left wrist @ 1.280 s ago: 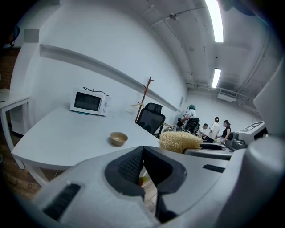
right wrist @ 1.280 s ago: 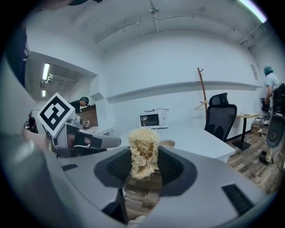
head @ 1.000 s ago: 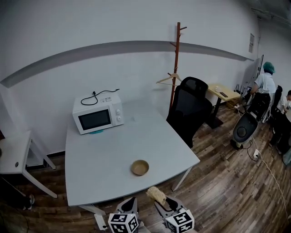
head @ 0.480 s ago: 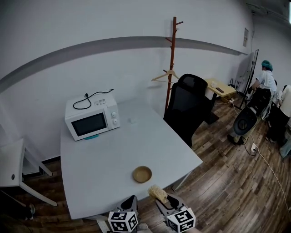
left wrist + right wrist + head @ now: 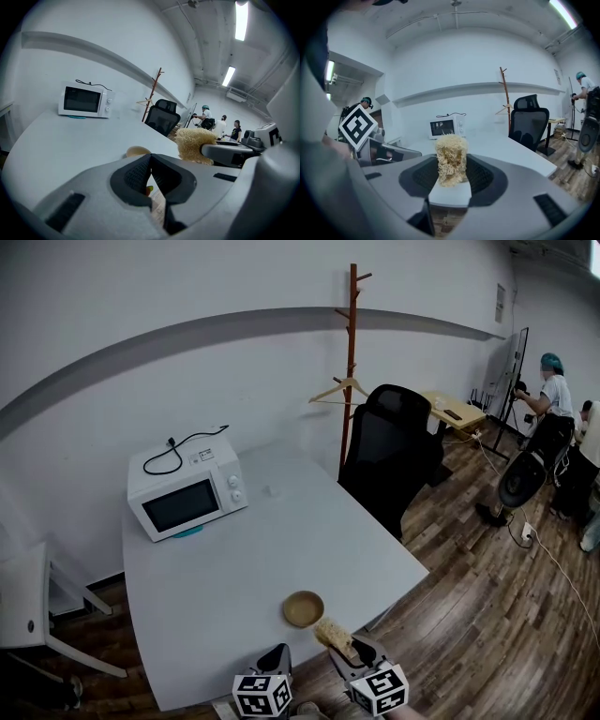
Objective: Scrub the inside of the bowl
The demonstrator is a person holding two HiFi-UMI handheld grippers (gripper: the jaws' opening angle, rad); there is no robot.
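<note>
A small tan wooden bowl (image 5: 304, 608) sits near the front edge of the grey table (image 5: 225, 559); its rim (image 5: 138, 151) peeks over the left jaws in the left gripper view. My right gripper (image 5: 343, 650) is shut on a pale loofah scrubber (image 5: 331, 635), just in front of the bowl and to its right. The scrubber (image 5: 451, 160) stands upright between the pads. My left gripper (image 5: 276, 657) is shut and empty, in front of the bowl, off the table edge. The scrubber (image 5: 195, 144) shows at the right of the left gripper view.
A white microwave (image 5: 184, 495) stands at the table's far left. A black office chair (image 5: 392, 460) and a wooden coat stand (image 5: 350, 362) are at the far right. A white side table (image 5: 26, 601) is at the left. People (image 5: 555, 399) stand far off right.
Both grippers have come forward toward the table's front edge, and the bowl now lies closer to them. The scrubber stays gripped throughout.
</note>
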